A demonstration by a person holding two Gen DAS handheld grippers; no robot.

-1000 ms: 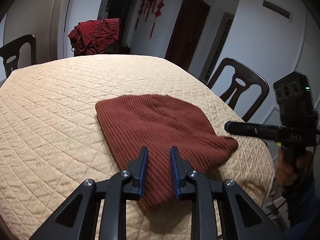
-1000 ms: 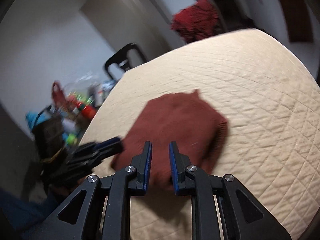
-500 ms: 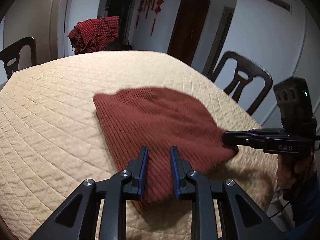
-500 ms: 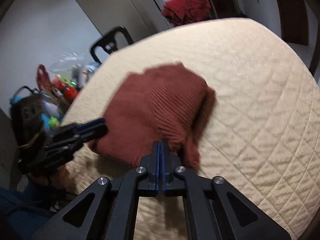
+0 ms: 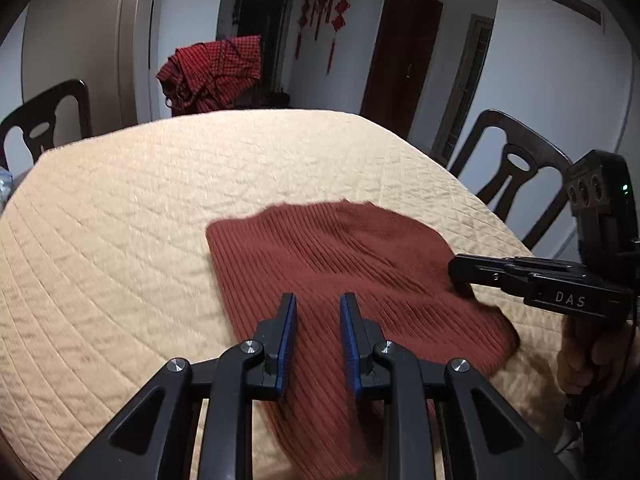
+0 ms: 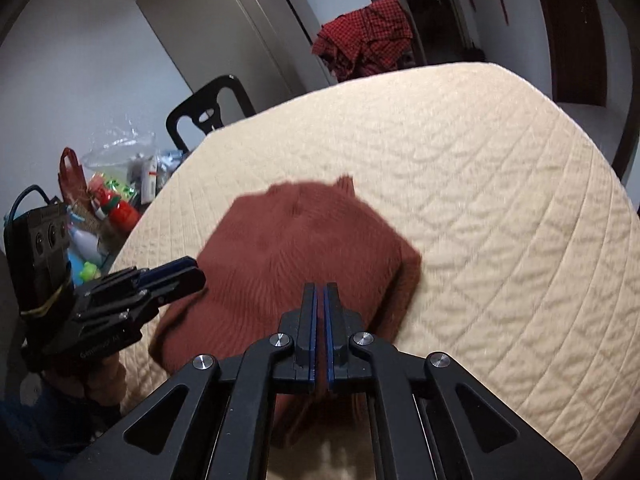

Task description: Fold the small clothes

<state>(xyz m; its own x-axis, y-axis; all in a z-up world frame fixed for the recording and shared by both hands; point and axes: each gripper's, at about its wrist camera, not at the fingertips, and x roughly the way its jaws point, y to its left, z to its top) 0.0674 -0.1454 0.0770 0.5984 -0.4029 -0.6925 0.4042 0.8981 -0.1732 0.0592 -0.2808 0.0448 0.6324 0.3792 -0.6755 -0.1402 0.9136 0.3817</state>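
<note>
A rust-red ribbed knit garment (image 5: 344, 280) lies spread on the near part of the round table, close to the edge where the person stands, on a beige quilted cover (image 5: 120, 240). In the right wrist view its right-hand border looks doubled over into a thicker ridge, though motion blur softens the detail. The right gripper (image 6: 319, 300) has its blue-lined fingers drawn nearly together, a thin slit between them, at the near edge of the garment (image 6: 288, 256); cloth shows just beneath the fingers, but whether any of it is pinched cannot be told. In the left wrist view that same gripper (image 5: 456, 270) reaches in from the right, its tip at the garment's right edge. The left gripper (image 5: 318, 312) hovers above the near part of the knit with its jaws parted and nothing between them; from the right wrist view it (image 6: 192, 272) comes in beside the garment's left edge. Beyond the table stand dark wooden chairs (image 5: 516, 176), one of them draped with a red checked cloth (image 5: 212, 72), and red hanging ornaments (image 5: 328, 12) decorate the far wall next to a dark door (image 5: 400, 56). Left of the table sits a clutter of bags and bottles (image 6: 108, 200).
</note>
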